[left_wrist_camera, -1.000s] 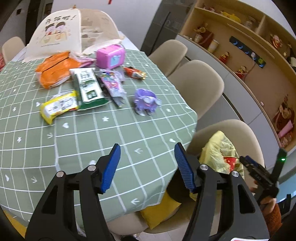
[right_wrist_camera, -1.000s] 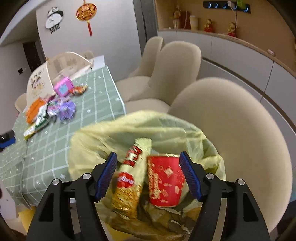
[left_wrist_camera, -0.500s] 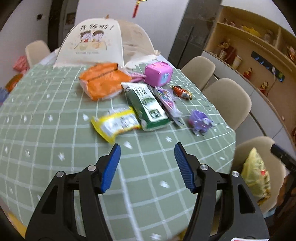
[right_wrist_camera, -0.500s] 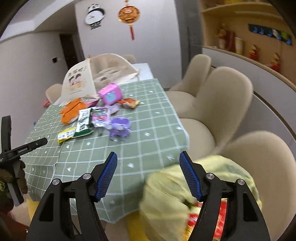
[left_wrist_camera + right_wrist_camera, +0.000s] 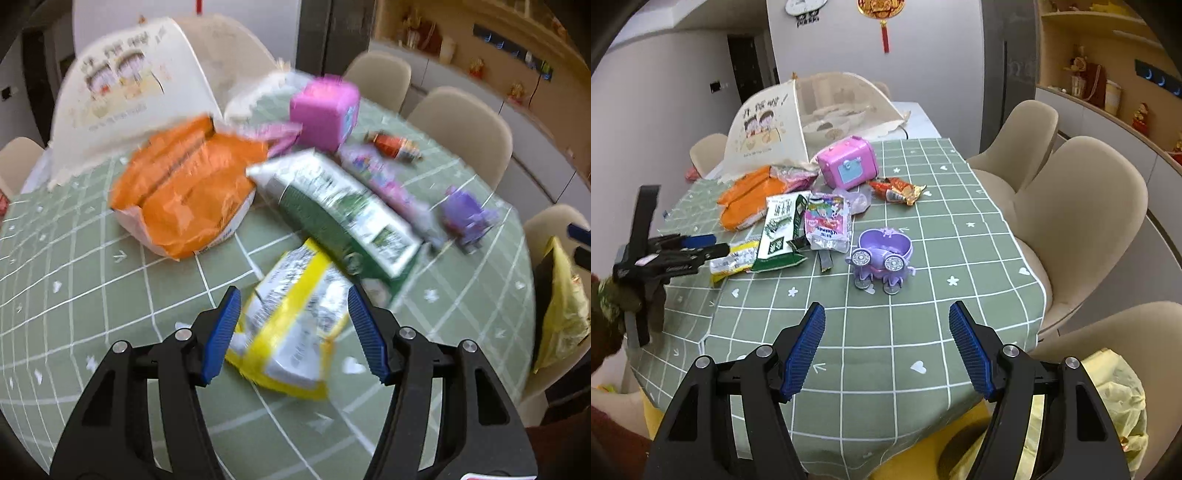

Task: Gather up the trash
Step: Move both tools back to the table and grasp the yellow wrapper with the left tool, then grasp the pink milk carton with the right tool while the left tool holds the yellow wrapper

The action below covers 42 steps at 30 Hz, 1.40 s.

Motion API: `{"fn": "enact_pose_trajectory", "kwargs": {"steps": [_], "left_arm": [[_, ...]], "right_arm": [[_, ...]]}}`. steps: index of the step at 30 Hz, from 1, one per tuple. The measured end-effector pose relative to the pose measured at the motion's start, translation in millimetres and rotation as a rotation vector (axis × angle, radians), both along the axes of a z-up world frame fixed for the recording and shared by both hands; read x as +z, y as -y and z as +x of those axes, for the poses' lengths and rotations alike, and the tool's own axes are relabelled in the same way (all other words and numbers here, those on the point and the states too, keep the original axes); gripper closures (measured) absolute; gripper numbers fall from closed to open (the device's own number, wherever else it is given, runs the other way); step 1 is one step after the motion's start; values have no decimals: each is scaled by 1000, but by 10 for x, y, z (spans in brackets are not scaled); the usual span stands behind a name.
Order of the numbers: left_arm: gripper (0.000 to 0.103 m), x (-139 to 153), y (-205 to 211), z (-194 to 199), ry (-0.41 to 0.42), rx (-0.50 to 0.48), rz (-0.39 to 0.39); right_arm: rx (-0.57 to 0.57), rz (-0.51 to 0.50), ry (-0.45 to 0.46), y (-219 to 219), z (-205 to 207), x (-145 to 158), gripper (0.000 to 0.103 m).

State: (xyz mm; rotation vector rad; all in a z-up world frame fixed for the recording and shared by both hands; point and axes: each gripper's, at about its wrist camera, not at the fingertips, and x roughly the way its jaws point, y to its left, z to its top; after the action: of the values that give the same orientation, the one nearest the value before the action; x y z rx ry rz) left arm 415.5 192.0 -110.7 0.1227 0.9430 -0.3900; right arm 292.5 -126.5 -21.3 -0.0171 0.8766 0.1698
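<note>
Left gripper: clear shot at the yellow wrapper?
Probably yes. The left gripper is open, its jaws either side of the yellow wrapper, nothing between them; the green packet only overlaps its far end.

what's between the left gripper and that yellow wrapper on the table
Nothing visible. The open left gripper hangs right over the yellow wrapper, jaws either side of it. The green packet overlaps only its far end.

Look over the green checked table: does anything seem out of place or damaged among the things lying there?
Yes. Two toys, a pink box and a purple carriage, sit among torn, empty snack wrappers. The orange packet is ripped open.
</note>
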Motion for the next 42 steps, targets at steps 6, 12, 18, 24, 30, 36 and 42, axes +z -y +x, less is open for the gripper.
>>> {"fn": "enact_pose_trajectory", "kwargs": {"steps": [6,12,18,24,30,36,42], "left_arm": [[55,-200,93,153,-86,-53,36],[83,-95,-51,-12,-134,26,-51],[85,65,-379,-335,-138,239,-125],[85,213,-631,-572,-89,388,-122],[84,421,-735,-716,-35,420,-127],[84,572,-817,-788,-3,436,-139],[84,526,-889,-779,-22,454,-151]], "right_arm": [[-6,-61,8,-122,124,-1,37],[35,-77,-10,-332,267,-50,37],[162,-1,1,-667,444,-80,37],[203,-29,-27,-1001,956,-222,37],[167,7,-58,-1108,1494,-335,37],[159,-5,-138,-1167,1950,-591,37],[184,52,-232,-1256,1976,-804,37]]}}
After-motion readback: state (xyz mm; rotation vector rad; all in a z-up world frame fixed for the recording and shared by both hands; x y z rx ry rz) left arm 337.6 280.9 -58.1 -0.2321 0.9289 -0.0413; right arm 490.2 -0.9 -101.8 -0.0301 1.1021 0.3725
